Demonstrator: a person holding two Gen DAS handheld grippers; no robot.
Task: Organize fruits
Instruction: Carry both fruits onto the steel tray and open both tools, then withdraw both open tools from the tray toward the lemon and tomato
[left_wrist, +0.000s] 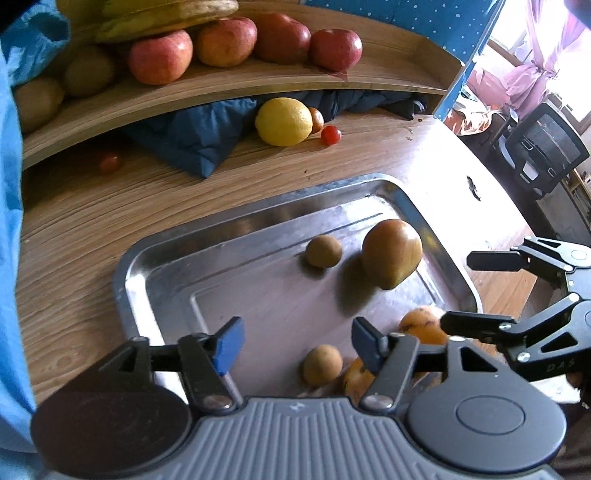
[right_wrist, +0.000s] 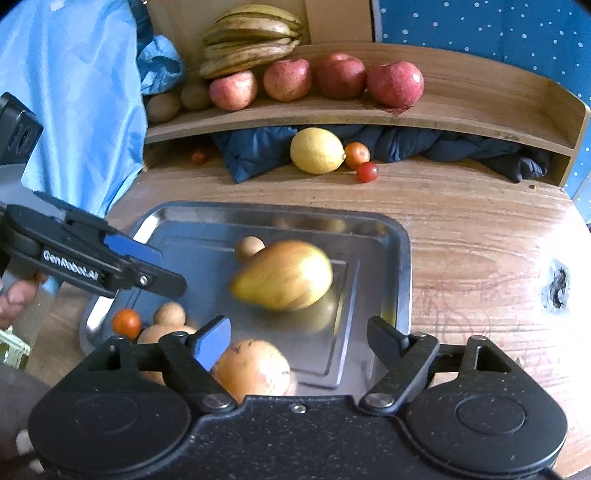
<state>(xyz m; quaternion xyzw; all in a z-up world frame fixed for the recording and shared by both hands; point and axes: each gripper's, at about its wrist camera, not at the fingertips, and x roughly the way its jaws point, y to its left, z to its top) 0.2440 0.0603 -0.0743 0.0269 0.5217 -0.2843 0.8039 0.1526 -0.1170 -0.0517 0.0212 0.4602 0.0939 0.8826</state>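
Observation:
A steel tray (left_wrist: 147, 251) (right_wrist: 404, 258) lies on the wooden table. In it lies a yellow-green mango (left_wrist: 391, 254) (right_wrist: 282, 275), blurred in the right wrist view and touched by no finger. Around it are two small brown round fruits (left_wrist: 323, 251) (left_wrist: 322, 363), orange fruits (left_wrist: 423, 325) (right_wrist: 251, 369) and a small tangerine (right_wrist: 126, 323). My left gripper (left_wrist: 297, 343) (right_wrist: 171, 271) hovers open over the tray's near left part, holding nothing. Over the tray's near right side my right gripper (right_wrist: 299, 338) (left_wrist: 456, 291) is open too, with nothing gripped.
A curved wooden shelf (right_wrist: 461, 110) at the back carries several apples (right_wrist: 395, 84), bananas (right_wrist: 251, 37) and kiwis (right_wrist: 162, 107). Below it lie a lemon (right_wrist: 317, 150), a small orange, cherry tomatoes (right_wrist: 367, 172) and dark blue cloth (right_wrist: 255, 147). Blue plastic (right_wrist: 74, 92) hangs left.

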